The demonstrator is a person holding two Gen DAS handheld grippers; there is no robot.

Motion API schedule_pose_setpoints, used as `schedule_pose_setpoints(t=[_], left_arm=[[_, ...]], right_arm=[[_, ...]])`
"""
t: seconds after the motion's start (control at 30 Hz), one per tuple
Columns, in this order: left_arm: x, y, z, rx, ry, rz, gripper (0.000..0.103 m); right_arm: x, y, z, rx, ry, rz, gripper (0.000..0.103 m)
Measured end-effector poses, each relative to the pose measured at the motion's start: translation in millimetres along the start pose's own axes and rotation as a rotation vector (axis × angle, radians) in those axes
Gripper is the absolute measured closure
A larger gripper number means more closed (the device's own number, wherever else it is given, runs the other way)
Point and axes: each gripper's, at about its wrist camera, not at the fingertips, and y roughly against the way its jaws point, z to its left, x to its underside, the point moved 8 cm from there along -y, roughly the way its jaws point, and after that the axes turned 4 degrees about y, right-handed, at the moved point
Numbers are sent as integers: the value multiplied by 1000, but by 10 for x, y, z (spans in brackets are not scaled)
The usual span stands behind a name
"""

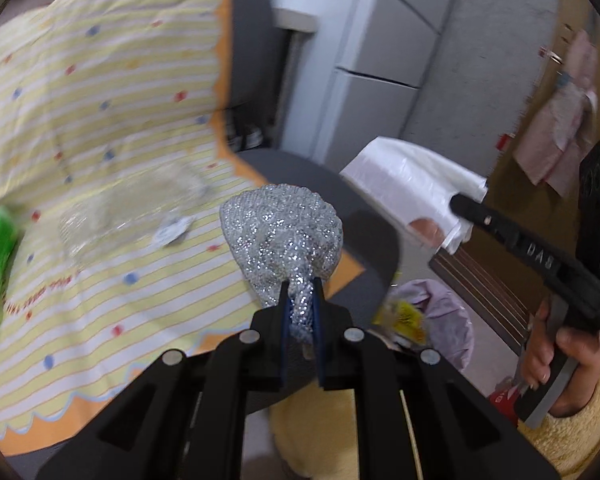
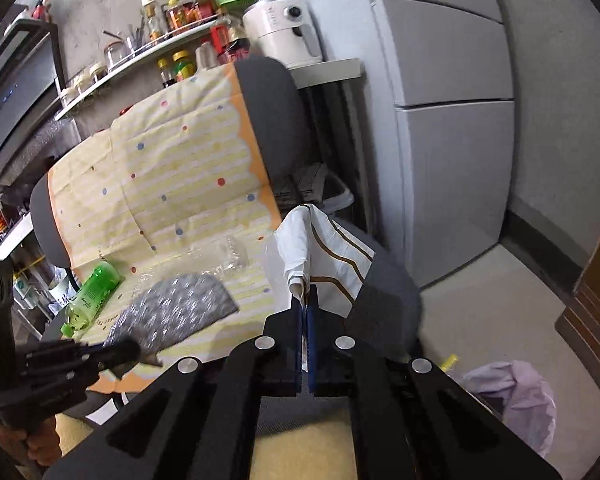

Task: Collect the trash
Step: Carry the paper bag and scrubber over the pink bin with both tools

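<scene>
My left gripper (image 1: 300, 300) is shut on the neck of a silver glittery wrapper (image 1: 284, 232), held up over the front of the chair seat. The right wrist view shows the same wrapper (image 2: 176, 304) in the left gripper (image 2: 134, 350) at the lower left. My right gripper (image 2: 305, 300) is shut on a corner of a white wrapper with brown stripes (image 2: 328, 248), which hangs above the seat's right edge. From the left wrist view, that white wrapper (image 1: 412, 184) hangs from the right gripper (image 1: 458, 202). A bin lined with a purple bag (image 2: 512, 396) stands on the floor to the right.
A green bottle (image 2: 94, 292) and a clear plastic wrapper (image 2: 228, 256) lie on the yellow striped cloth (image 2: 172, 184) that covers the grey chair. A fridge (image 2: 440, 120) stands behind on the right. Shelves with bottles (image 2: 172, 40) run along the back left. The bin (image 1: 440, 320) holds yellow trash.
</scene>
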Motion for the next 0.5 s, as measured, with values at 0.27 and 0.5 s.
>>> schedule_pose_setpoints(t=[0.27,0.5], left_arm=[[55,-304,-964,132,-154,-16,95],[250,-566,-1507,184,-243,8,95]], right_arm=[[270,475,-619,157,-51,-10,101],[582,744,-1168,314,-91,17,101]])
